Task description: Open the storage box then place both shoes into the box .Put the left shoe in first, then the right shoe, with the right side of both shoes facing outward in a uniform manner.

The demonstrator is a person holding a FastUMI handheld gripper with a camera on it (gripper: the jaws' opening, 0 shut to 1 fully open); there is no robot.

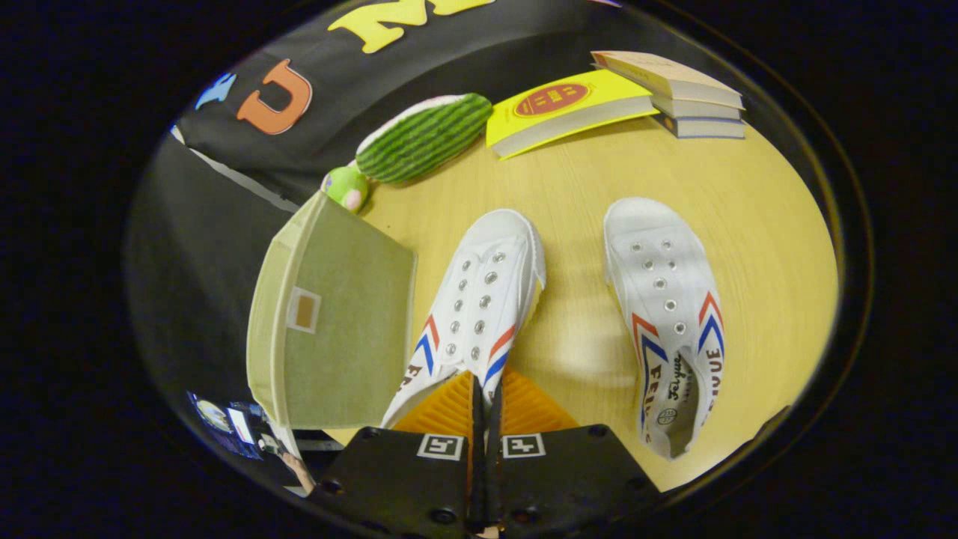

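Jaws [483, 389] pinching the left shoe [479, 299] at its heel collar, shoe pointing ahead, storage box [329, 322] lying just left.

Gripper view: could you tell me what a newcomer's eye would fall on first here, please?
Two white canvas shoes with red and blue chevrons lie on the wooden table: the left shoe pinched at its heel by the shut tool, the right shoe lying free beside it. Beside the held shoe sits a green fabric storage box, its lid closed.
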